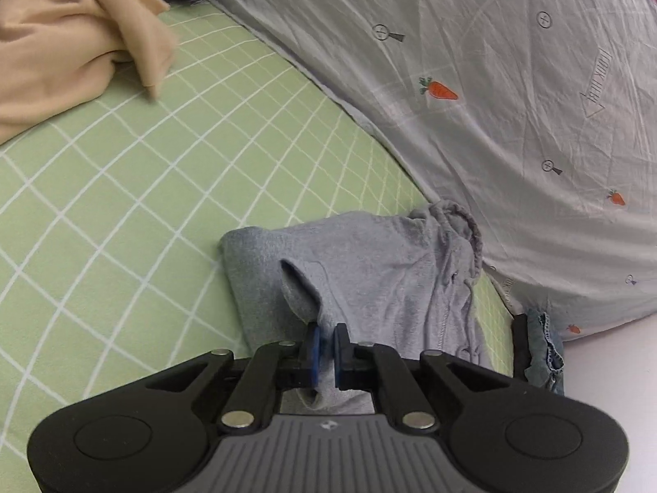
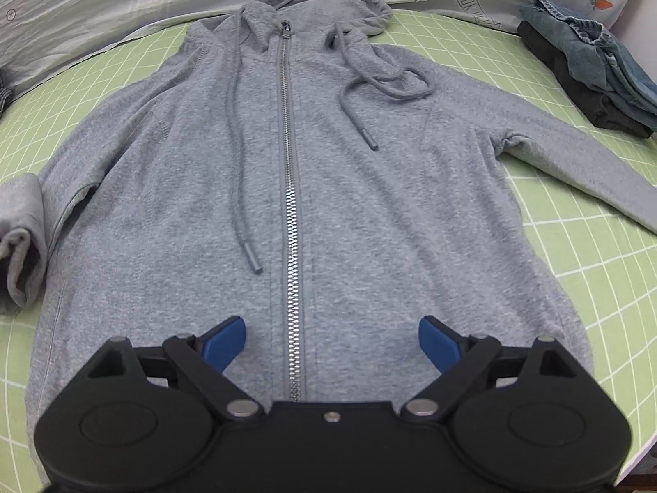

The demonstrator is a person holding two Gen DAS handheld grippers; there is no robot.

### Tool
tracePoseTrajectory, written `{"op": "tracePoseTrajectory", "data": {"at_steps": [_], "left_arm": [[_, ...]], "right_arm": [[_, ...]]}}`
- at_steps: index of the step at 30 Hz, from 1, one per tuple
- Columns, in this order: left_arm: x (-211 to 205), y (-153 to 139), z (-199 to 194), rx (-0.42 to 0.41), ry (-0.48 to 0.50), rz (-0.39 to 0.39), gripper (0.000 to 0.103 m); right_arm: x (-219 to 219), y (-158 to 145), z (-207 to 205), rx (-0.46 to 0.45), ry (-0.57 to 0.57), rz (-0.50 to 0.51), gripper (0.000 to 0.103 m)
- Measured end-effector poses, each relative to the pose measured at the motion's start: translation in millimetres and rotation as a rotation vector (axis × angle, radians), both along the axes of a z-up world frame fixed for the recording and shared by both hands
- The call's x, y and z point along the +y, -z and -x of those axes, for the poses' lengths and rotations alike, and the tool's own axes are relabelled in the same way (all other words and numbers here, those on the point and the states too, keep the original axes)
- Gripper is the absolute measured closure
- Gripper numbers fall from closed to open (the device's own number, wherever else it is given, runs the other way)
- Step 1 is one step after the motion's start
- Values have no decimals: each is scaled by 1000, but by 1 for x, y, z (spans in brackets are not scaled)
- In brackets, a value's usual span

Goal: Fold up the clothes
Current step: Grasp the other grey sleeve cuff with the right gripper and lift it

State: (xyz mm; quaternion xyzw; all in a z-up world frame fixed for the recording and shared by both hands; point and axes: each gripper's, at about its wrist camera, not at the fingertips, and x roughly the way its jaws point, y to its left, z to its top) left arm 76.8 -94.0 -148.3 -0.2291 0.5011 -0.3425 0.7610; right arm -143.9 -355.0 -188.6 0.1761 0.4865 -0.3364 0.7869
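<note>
Fingers point(image 1: 315, 353) of the left gripper point(image 1: 326, 351) — pinching together on a fold of the grey hoodie point(image 1: 369, 279), its sleeve edge lifting. Fingers point(image 2: 437, 343) of the right gripper point(image 2: 331, 343) — standing wide apart, hovering over the hem either side of the zipper point(image 2: 287, 172). Hoodie lying face up, zipped, on the green checked bed sheet point(image 2: 575, 246). Beige garment point(image 1: 61, 49) sitting far left; folded denim stack point(image 2: 591, 65) resting at the far right corner.

Left tool point(image 1: 326, 347) and right tool point(image 2: 331, 343): black linkage arms, silver pivot screws, blue pads point(image 2: 225, 339); left with ribbed grey housing.
</note>
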Motion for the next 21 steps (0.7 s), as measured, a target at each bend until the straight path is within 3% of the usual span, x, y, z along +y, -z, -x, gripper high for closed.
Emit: {"op": "tracePoseTrajectory", "data": {"at_steps": [2, 5, 8, 10, 12, 14, 16, 17, 19, 21], "left_arm": [[-28, -17, 7, -80, 83, 66, 97], [-52, -25, 19, -126, 138, 22, 94], [-76, -32, 31, -171, 192, -24, 71], [-92, -37, 39, -201, 228, -55, 67], [-88, -32, 36, -185, 182, -130, 67], [-80, -21, 27, -148, 110, -236, 67], [-67, -10, 18, -118, 58, -306, 67], [-61, -5, 14, -102, 31, -340, 67], [-46, 2, 7, -63, -12, -348, 67], [-35, 6, 3, -37, -43, -351, 67]], "right_arm": [[-13, -2, 1, -14, 22, -4, 11], [-29, -11, -1, -55, 33, -6, 12], [-40, -22, -8, -116, -2, -2, 12], [-40, -26, -15, -153, -62, -21, 15], [-41, -31, -23, -190, -122, -39, 20], [-40, -33, -35, -227, -188, -77, 32], [-39, -30, -51, -254, -236, -150, 57], [-39, -28, -59, -269, -256, -194, 59], [-37, -25, -73, -314, -280, -255, 69], [-36, -21, -88, -340, -297, -301, 70]]}}
